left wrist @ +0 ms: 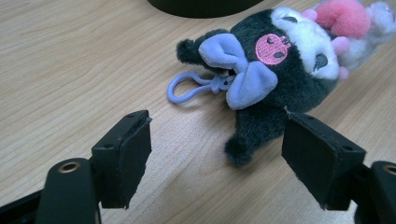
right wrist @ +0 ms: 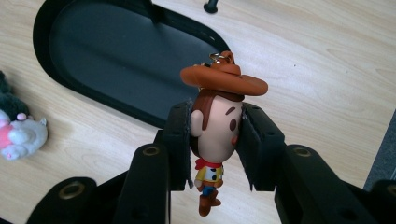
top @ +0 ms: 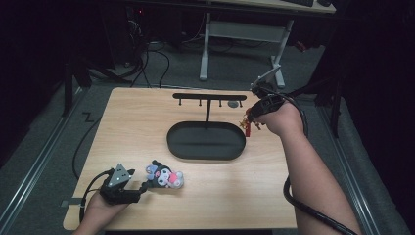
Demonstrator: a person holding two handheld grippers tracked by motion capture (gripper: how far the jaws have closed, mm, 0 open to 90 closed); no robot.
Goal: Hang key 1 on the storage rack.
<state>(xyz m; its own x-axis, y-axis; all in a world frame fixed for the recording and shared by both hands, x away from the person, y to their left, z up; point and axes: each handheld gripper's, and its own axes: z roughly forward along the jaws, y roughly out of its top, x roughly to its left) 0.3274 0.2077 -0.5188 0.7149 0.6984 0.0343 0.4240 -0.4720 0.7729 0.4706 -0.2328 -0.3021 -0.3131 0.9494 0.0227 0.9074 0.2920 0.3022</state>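
On the table (top: 147,117), the tray (top: 206,141) sits mid-table, with the rack (top: 209,97) rising from its far side. The plush (top: 165,176) lies near-left of the tray. The figure (top: 247,126) hangs at the tray's right end.

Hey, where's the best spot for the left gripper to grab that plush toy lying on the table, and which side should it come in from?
Probably grip the plush toy across its dark, soft body. The left gripper already faces it with jaws open, so come straight ahead, low over the table. The thin lilac clip loop lies flat and would be harder to pinch.
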